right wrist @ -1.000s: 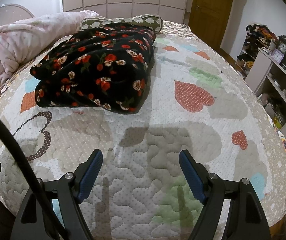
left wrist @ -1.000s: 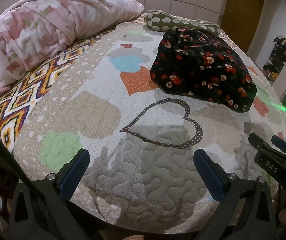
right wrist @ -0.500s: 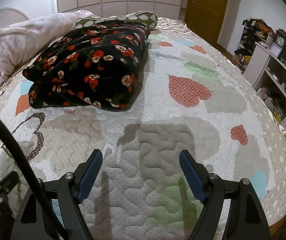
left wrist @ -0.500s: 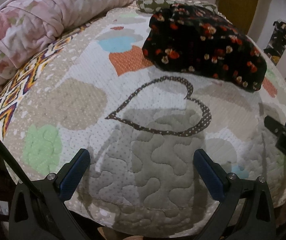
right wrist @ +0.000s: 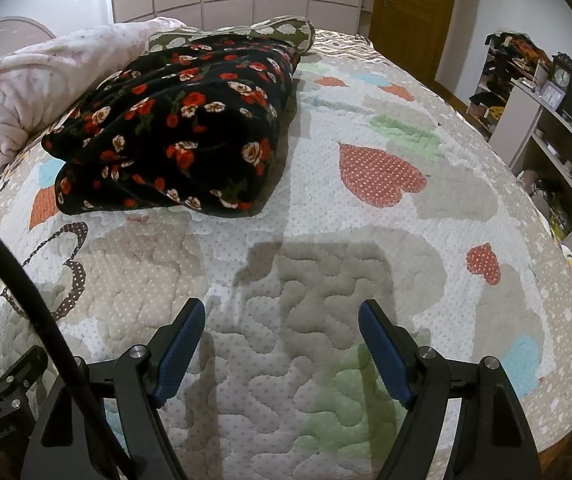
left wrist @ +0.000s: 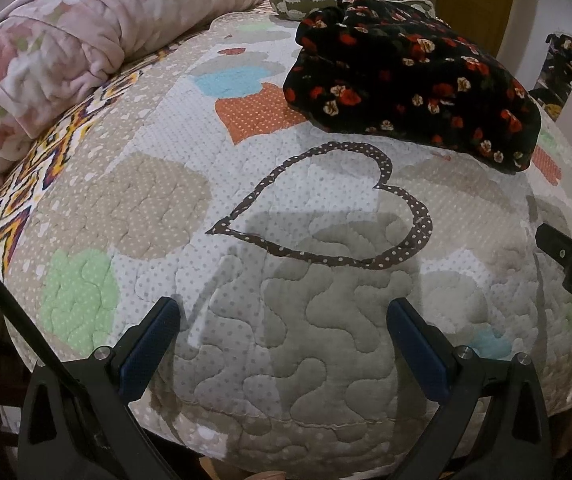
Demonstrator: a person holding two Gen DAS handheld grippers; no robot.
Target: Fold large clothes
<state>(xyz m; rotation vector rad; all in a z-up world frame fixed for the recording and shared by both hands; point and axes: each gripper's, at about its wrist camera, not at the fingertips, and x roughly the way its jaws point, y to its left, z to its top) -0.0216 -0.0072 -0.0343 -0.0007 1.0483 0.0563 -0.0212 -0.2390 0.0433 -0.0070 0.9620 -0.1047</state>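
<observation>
— Looking down the left gripper [left wrist: 282, 314] first: how do the blue pads sit?

— Spread wide, nothing between them. They hang over the quilted bedspread [left wrist: 293, 344] close to the bed's near edge, just short of the brown dotted heart outline [left wrist: 325, 216].

— And the right gripper [right wrist: 282, 316]?

— Also spread wide and empty, over the grey and green patches of the bedspread [right wrist: 286, 360] by the same near edge. Part of its black body shows at the right border of the left wrist view, and part of the left tool shows at the lower left corner of the right wrist view, so the two hang side by side.

— Where is the garment?

— The black floral garment [right wrist: 174, 132] lies folded into a thick bundle on the bed's middle, toward the far edge, well apart from both grippers. In the left view the same bundle [left wrist: 409, 76] sits beyond the heart outline, overlapping an orange heart patch.

— What borders it?

— Behind it, touching its far end, an olive pillow with pale spots [right wrist: 286, 32]. Along the bed's left edge lies a bunched pink comforter [left wrist: 62, 52]. Past the right edge stands a shelving unit [right wrist: 545, 140] with a small clock.
</observation>
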